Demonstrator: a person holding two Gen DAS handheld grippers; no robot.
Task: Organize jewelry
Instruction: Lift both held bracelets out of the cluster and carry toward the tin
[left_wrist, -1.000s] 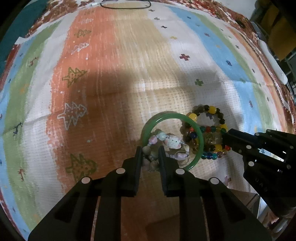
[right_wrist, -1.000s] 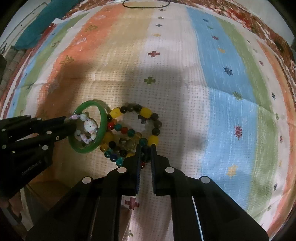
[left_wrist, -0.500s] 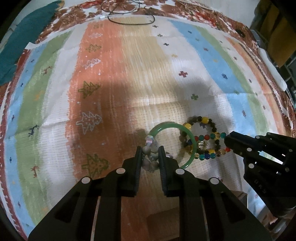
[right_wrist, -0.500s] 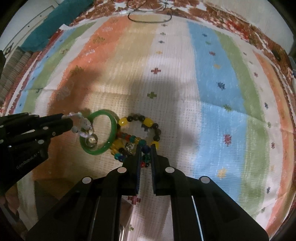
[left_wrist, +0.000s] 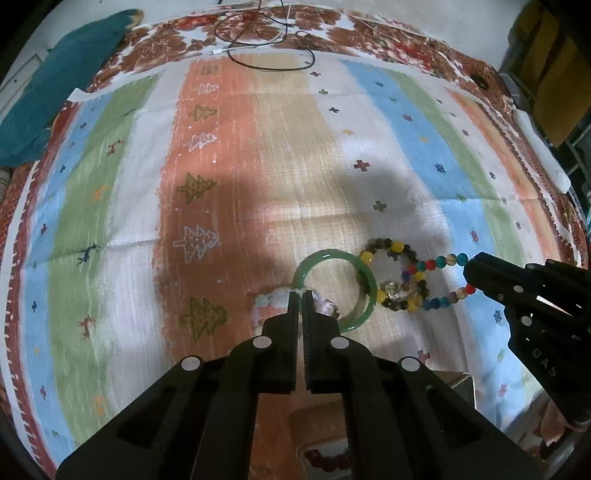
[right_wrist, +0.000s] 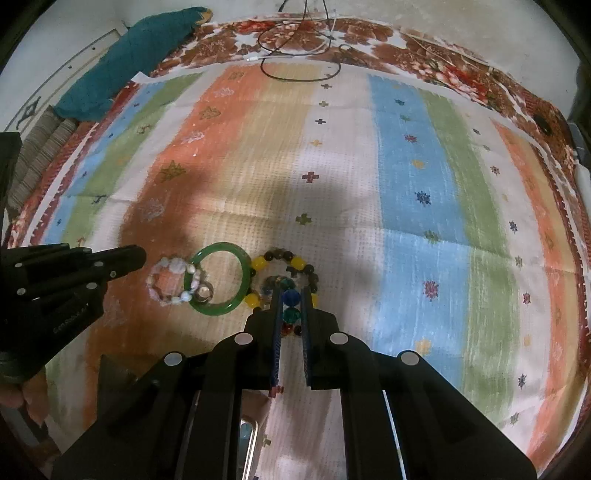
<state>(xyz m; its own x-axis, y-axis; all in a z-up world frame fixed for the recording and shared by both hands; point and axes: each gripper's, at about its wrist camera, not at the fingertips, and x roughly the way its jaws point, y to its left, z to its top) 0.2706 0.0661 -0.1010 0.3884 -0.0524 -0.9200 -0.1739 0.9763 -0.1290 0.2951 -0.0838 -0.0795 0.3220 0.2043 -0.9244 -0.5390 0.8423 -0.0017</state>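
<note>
Left gripper (left_wrist: 300, 293): jaws just closed, pressed together, holding nothing; pale bead bracelet (right_wrist: 170, 282) lies below.
Pale bracelet: light, floppy; pinch one bead.
Green bangle (right_wrist: 220, 277): stiff, slick, likely brittle; grip the rim.
Right gripper (right_wrist: 291, 293): pinching multicoloured bead bracelet (left_wrist: 437, 284), strand limp, partly lifted.

Striped patterned cloth (left_wrist: 258, 177), teal fabric (left_wrist: 55, 88) at far-left edge, black cable (left_wrist: 269, 66)

black angular left gripper (left_wrist: 300, 295), round silver screws, ribbed jaws
</note>
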